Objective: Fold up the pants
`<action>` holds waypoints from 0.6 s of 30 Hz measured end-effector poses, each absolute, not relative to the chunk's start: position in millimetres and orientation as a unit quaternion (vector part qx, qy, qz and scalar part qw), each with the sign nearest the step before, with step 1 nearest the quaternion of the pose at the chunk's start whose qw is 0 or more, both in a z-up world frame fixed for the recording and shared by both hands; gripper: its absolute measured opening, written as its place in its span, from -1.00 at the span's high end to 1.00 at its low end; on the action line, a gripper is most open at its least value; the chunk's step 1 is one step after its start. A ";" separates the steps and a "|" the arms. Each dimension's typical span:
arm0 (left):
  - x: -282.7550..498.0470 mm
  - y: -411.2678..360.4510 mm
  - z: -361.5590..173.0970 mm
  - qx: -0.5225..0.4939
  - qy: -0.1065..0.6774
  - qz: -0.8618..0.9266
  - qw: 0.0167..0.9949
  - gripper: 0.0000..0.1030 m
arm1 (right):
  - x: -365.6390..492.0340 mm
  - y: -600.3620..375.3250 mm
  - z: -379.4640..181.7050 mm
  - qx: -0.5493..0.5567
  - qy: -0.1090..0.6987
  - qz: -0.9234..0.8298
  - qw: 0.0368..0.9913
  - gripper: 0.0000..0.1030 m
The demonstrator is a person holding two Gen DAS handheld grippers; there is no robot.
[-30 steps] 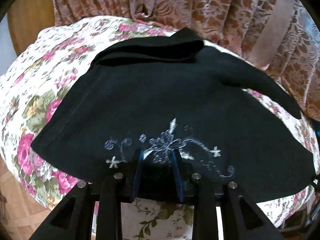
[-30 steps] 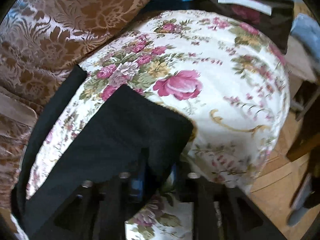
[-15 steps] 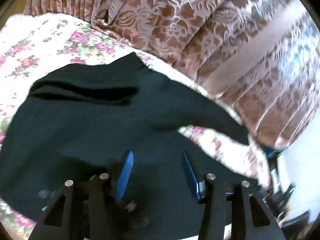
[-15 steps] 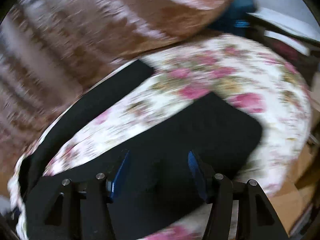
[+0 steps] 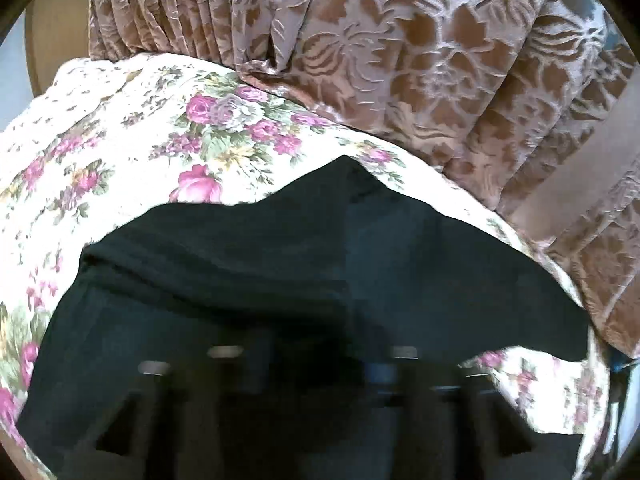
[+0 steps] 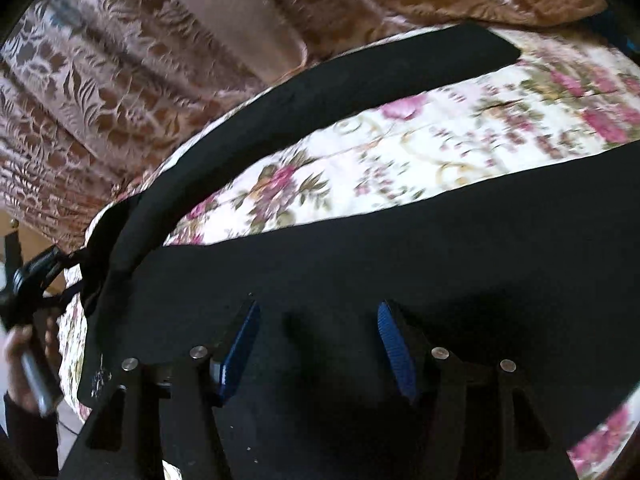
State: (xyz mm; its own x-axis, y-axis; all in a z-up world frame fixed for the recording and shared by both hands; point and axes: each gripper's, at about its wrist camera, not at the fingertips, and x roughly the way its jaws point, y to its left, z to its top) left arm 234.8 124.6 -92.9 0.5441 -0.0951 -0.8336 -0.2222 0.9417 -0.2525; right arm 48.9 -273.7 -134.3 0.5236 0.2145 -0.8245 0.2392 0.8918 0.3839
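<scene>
Black pants (image 6: 400, 248) lie spread on the floral bedspread (image 5: 132, 152), filling each frame's lower half, both legs still apart: first fold not yet made. Left gripper (image 5: 320, 364), blurred, closing; cannot tell if cloth is caught. Right gripper (image 6: 316, 340) open over the near leg (image 6: 460, 280), holding nothing; next, pinch an edge.

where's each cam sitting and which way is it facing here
Left wrist: on the left claw, angled down at the black pants on the floral cover, curtain behind; blurred closing fingers show.
Right wrist: on the right claw, angled down over the pants' legs; open blue pads and a hand show.
Shared: pants, cover, curtain.
</scene>
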 end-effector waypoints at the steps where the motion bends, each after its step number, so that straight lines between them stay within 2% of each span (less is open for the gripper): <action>1: 241.1 124.0 -94.8 -0.161 0.476 0.032 0.864 0.91 | 50.1 -272.2 -136.7 0.230 0.491 -0.007 0.840 -0.23; 11: 198.6 157.7 -30.2 -0.100 0.378 -0.029 0.920 0.93 | 54.2 -274.7 -134.2 0.218 0.494 0.007 0.842 -0.23; 18: 132.9 206.1 -13.4 -0.120 0.331 -0.061 0.934 0.94 | 79.0 -272.3 -126.3 0.236 0.499 0.055 0.832 -0.23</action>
